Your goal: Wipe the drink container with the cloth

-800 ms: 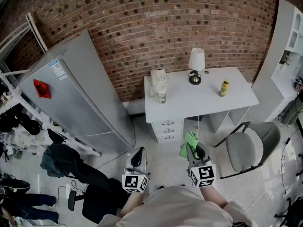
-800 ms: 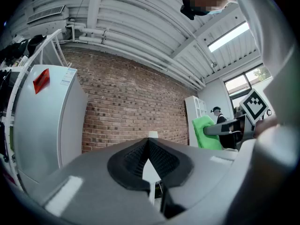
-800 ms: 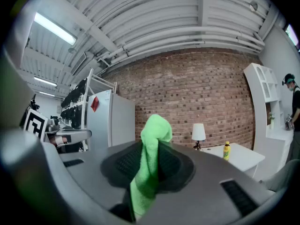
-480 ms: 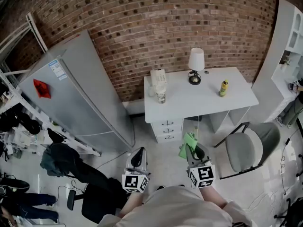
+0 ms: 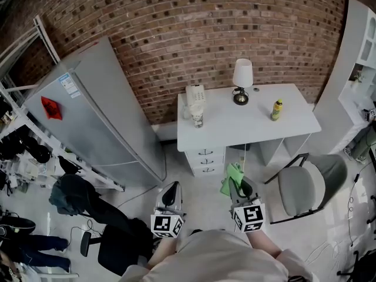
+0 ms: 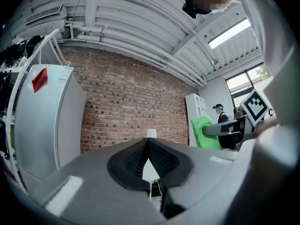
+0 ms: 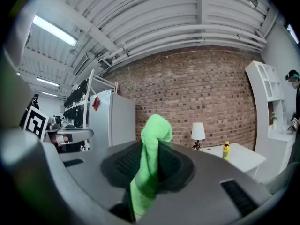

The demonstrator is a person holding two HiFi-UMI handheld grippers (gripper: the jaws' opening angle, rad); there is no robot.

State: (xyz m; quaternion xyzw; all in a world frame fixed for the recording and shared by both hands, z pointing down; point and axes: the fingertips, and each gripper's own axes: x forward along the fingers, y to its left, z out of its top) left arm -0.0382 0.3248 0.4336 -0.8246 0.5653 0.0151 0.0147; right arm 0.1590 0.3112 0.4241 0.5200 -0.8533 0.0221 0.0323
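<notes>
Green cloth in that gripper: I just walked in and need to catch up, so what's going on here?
A person holds a gripper in each hand. The right gripper is shut on the green cloth; the left gripper is shut and empty. Both are short of the white desk, where the drink bottle stands upright to the right of the lamp, untouched. Wiping has not begun.
</notes>
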